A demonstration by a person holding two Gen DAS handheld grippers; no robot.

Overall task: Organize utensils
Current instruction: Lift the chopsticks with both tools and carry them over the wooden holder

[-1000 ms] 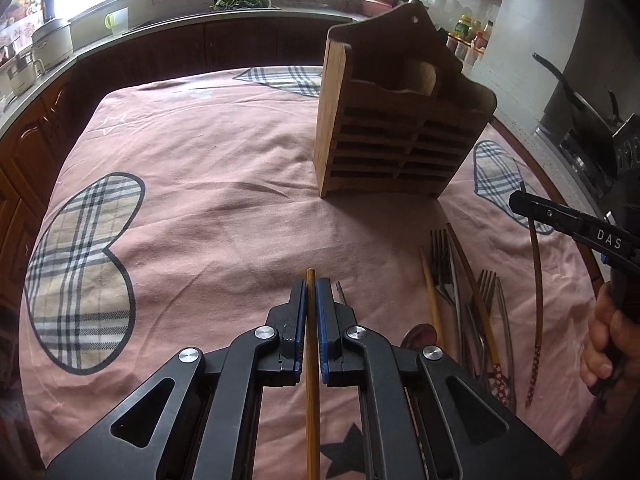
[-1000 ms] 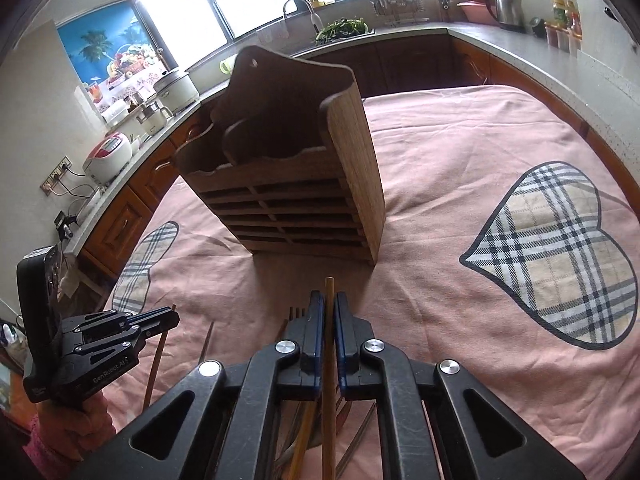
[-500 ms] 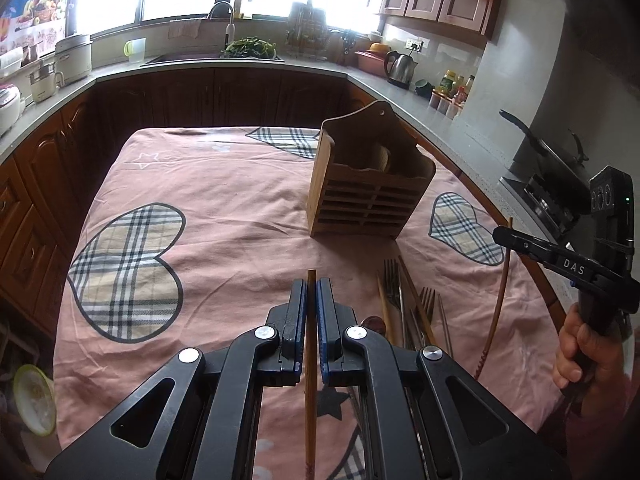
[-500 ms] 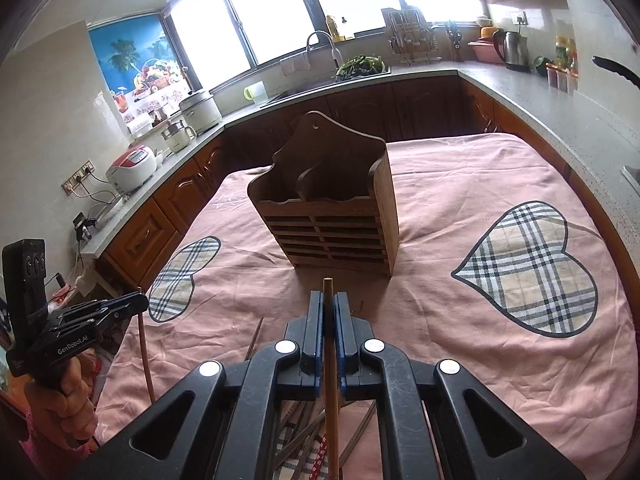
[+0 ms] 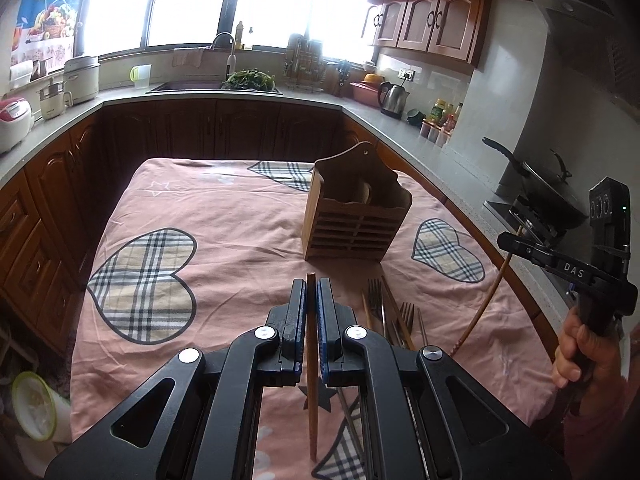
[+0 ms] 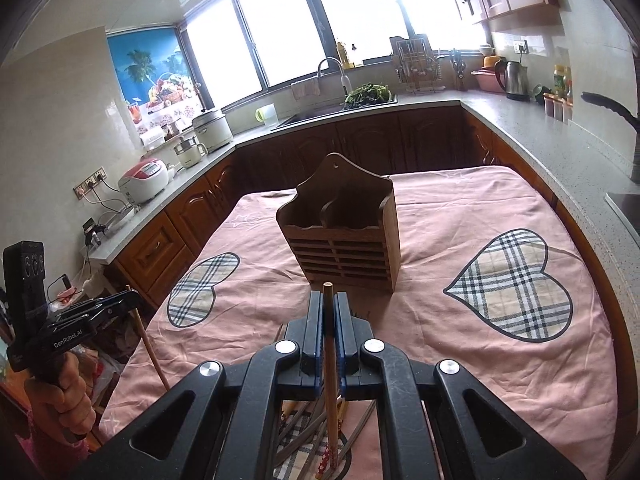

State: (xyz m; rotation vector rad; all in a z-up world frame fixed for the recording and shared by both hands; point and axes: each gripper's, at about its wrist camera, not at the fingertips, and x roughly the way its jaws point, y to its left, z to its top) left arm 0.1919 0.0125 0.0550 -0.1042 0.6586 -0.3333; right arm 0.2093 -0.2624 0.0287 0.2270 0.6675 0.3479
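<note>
Clamping one thin wooden chopstick (image 5: 311, 364) each, both tongs (image 5: 311, 296) (left and right (image 6: 328, 312)) hover above the worktop. Next, probably, the slatted wooden holder (image 6: 344, 240): tips must aim into a compartment.

Your left gripper (image 5: 311, 292) sits left of the right gripper (image 5: 505, 239), each with one chopstick (image 5: 311, 364) between its jaws, both above the near edge of the table (image 5: 240, 216). Forks (image 5: 376, 300) lie on the cloth between you and the wooden holder (image 5: 354, 216), which stands upright mid-table. Sink (image 5: 188, 86) and counter run behind it.
</note>
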